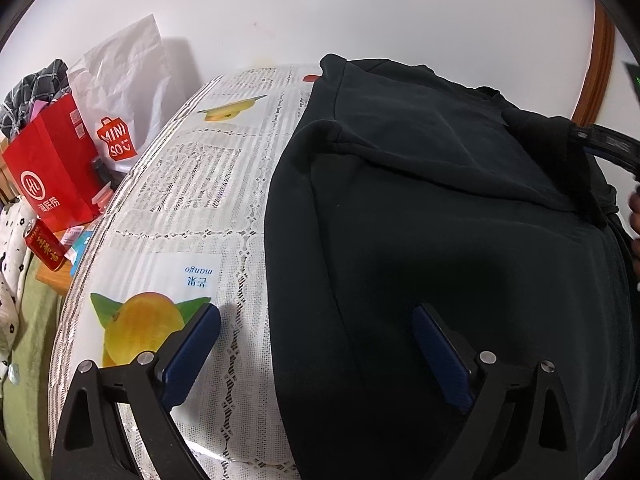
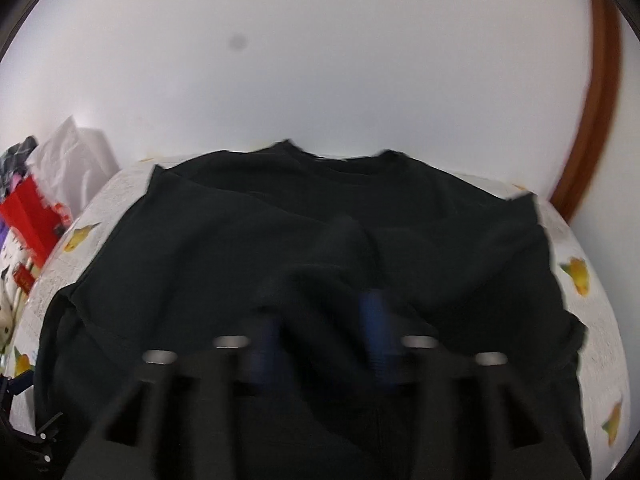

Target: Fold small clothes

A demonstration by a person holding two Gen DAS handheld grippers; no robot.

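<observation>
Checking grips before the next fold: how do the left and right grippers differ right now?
The left gripper is open wide, empty, one finger over the mango tablecloth, the other over the black shirt. The right gripper has its fingers closer together with a bunch of shirt between them; blur hides how firmly. The left view is sharp, the right smeared. Both have blue fingers.

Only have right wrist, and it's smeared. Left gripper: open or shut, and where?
Observer: The left gripper is open and empty. It straddles the edge of the black shirt, with one finger over the mango tablecloth and the other over cloth.
Operator: Sleeve on that side folded in?
Observer: Yes, the sleeve lies folded across the body.
Operator: What's the clutter beyond the table?
Observer: A red paper bag, a white Miniso bag and a red can, all apart from the shirt.
</observation>
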